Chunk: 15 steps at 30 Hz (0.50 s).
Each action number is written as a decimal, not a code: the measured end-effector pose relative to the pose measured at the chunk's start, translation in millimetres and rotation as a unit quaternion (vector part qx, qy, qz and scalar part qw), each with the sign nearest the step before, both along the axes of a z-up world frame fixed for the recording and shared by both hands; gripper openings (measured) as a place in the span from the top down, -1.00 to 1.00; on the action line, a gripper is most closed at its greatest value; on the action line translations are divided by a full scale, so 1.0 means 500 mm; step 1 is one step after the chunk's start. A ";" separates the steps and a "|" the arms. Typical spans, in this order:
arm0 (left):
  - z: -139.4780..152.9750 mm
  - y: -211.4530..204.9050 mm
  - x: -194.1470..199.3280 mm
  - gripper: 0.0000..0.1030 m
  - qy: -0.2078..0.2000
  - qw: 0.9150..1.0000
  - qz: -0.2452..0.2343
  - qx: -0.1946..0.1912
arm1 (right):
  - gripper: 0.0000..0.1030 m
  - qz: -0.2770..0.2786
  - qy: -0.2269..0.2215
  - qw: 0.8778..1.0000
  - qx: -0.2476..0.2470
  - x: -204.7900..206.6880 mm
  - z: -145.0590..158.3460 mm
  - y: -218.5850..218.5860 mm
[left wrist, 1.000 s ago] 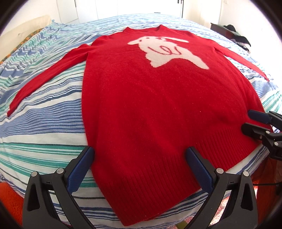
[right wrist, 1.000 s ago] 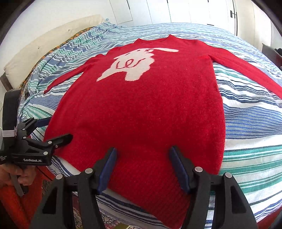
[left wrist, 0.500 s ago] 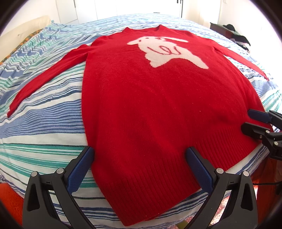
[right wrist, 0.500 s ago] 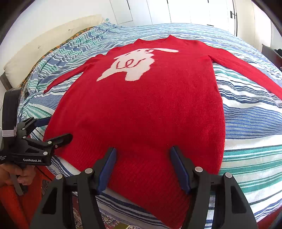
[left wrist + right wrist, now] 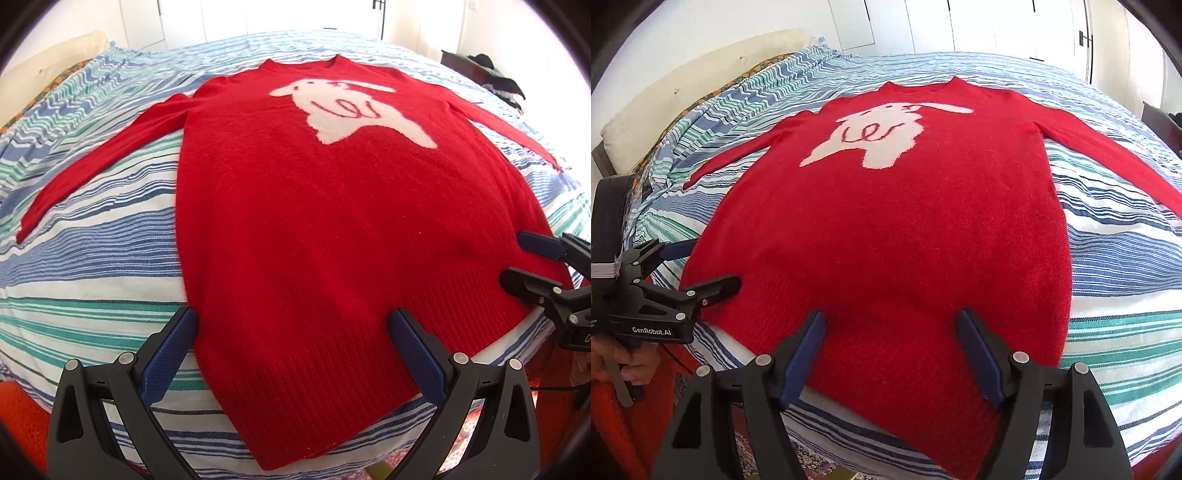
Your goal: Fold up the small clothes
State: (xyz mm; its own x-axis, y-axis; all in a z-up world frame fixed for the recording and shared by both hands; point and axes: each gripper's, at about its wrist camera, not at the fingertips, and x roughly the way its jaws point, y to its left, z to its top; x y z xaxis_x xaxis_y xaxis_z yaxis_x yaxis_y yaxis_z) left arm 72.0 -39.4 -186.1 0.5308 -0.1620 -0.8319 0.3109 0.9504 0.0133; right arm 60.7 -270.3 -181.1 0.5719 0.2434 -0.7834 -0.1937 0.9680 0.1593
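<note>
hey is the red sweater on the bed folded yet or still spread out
Spread out, not folded. The sweater lies flat on the bed, front up, both sleeves stretched out to the sides and the hem flat.

Striped bedspread [image 5: 92, 258] in blue, teal, white covers whole bed. Cream headboard cushion [image 5: 683, 85] along far left edge. Dark clothes pile [image 5: 498, 85] far right. White closet doors [image 5: 997, 26] behind.

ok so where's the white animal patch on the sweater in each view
Left wrist view: white animal patch sits upper centre-right, on the chest of the red sweater.
Right wrist view: the patch sits upper centre, slightly left.
Shared landmark: the sweater's neckline, just above the patch in both views.
</note>
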 end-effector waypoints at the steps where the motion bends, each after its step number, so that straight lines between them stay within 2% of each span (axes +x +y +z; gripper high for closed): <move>1: 0.001 0.001 0.000 -0.99 0.000 1.000 0.001 -0.001 | -0.52 0.002 0.001 1.000 0.000 0.000 0.000 0.002; 6: 0.033 0.014 -0.001 -0.98 -0.020 1.000 0.009 -0.007 | -0.54 0.001 -0.001 1.000 -0.007 -0.004 0.014 0.007; 9: 0.082 0.057 0.003 -0.98 -0.051 0.998 0.031 -0.031 | -0.54 -0.024 -0.006 0.999 0.030 -0.010 0.057 -0.025; 12: 0.122 0.123 0.023 -0.98 -0.068 0.994 0.068 -0.046 | -0.54 -0.088 -0.030 0.991 0.101 -0.007 0.114 -0.127; 15: 0.137 0.201 0.050 -0.98 -0.065 0.989 0.119 -0.059 | -0.54 -0.174 -0.036 0.973 0.149 0.012 0.150 -0.288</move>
State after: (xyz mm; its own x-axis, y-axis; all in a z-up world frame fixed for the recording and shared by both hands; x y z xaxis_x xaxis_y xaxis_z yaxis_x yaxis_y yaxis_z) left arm 96.9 60.8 -117.6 0.6675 -0.1109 -0.7363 0.0804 0.9938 -0.0767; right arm 66.6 -414.5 -106.3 0.7106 0.2345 -0.6633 0.1172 0.8902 0.4403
